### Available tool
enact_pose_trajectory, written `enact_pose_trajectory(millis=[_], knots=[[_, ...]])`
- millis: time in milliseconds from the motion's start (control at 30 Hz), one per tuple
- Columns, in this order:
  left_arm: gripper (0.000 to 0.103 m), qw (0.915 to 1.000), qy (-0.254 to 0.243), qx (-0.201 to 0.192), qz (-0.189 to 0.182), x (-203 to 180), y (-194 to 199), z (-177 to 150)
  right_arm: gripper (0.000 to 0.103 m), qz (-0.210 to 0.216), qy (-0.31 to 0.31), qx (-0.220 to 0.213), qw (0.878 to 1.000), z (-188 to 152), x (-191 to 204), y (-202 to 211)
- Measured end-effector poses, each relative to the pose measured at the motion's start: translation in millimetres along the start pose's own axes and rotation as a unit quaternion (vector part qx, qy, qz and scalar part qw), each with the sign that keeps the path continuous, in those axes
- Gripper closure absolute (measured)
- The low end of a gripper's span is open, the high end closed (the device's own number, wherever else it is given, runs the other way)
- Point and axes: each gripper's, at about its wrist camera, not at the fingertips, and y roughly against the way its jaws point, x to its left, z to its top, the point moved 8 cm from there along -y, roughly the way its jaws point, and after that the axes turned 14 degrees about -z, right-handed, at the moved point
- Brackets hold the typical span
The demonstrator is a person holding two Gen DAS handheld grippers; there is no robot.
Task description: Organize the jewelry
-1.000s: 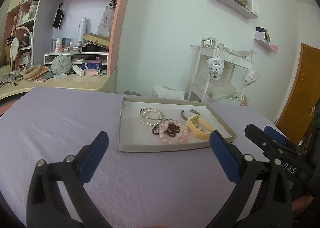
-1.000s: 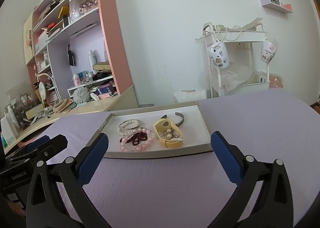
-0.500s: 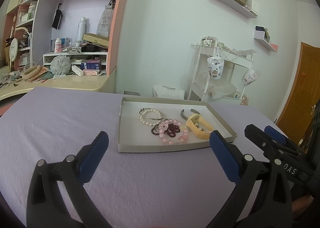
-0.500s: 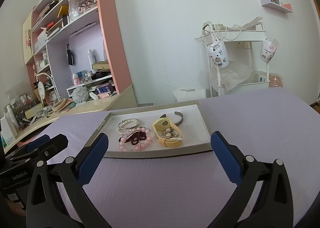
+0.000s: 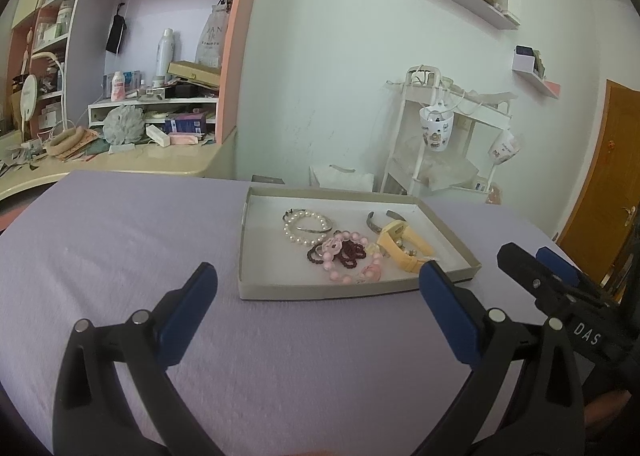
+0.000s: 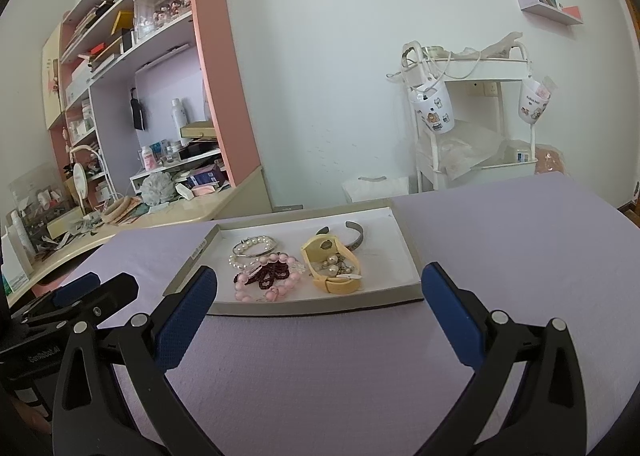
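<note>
Lavender cloth (image 5: pixel 120 240) covered the work surface, with a cluttered pink-edged shelf unit (image 6: pixel 168 55) at ten o'clock and a white trolley (image 6: pixel 472 127) at two o'clock behind it. At twelve o'clock from both cameras sat a shallow grey tray (image 5: pixel 256 288), holding all the jewelry in one loose heap. Both tools hovered short of the tray with nothing between their pads: the left gripper (image 5: pixel 318 310) stood spread wide, and the right gripper (image 6: pixel 320 312) was equally agape. A pearl bracelet (image 5: pixel 304 225) lay at the tray's back left, touching a pink bead bracelet (image 5: pixel 348 256) that overlapped a dark red bead strand (image 5: pixel 352 252). To their right a yellow band (image 6: pixel 332 268) curled around some small pearl pieces (image 6: pixel 330 262), and a grey metal cuff (image 6: pixel 356 238) lay behind it. These pieces were likely all light; the beaded strands would sag and roll, and probably snag each other, so pinching across a single strand at its free outer edge seemed wisest. The cuff looked stiff and slick, best taken across its flat band.
</note>
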Motion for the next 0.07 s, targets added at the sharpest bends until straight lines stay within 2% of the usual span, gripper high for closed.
enact_pose_trajectory(millis=[67], knots=[[0.002, 1.0000, 0.001, 0.001, 0.000, 0.7, -0.3, -0.7, 0.001, 0.000, 0.000, 0.001, 1.000, -0.2, -0.3, -0.3]])
